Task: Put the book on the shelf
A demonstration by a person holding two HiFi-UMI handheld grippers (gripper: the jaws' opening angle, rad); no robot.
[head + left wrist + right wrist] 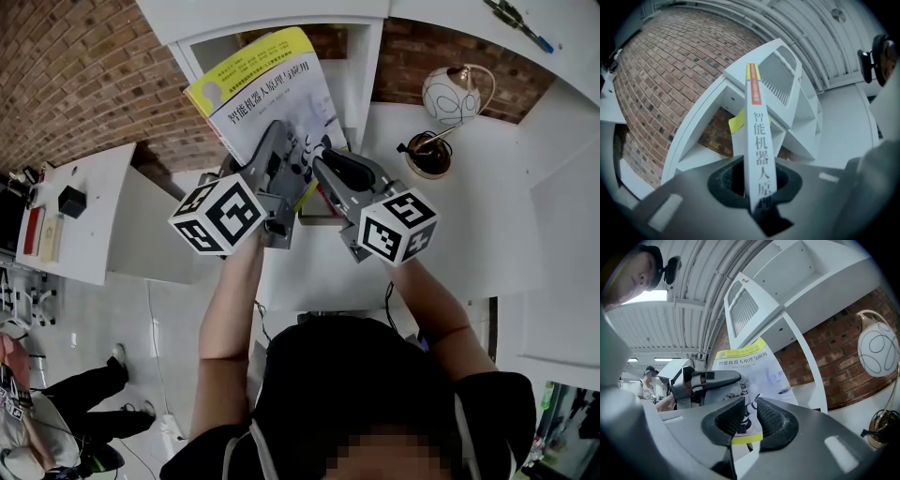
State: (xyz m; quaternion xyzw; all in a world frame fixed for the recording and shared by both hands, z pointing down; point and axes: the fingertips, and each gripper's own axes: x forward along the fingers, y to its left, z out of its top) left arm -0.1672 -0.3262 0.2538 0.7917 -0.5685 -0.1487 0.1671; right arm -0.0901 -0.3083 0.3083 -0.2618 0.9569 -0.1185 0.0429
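The book (267,94), white with a yellow top band and printed characters, is held upright and tilted in front of an open compartment of the white shelf (361,66). My left gripper (281,141) is shut on its spine (757,136), which runs up from between the jaws of the left gripper (757,187). The right gripper (323,161) is shut on the book's lower corner. In the right gripper view the cover (750,369) shows behind and between the pads of the right gripper (750,416). The shelf's empty compartments (712,150) lie just beyond the book.
A lamp with a white globe (450,94) stands on the white surface (469,216) right of the shelf opening, near the brick wall (84,84). A low white desk (84,234) with a black box (72,200) is at left. A person (56,403) stands at lower left.
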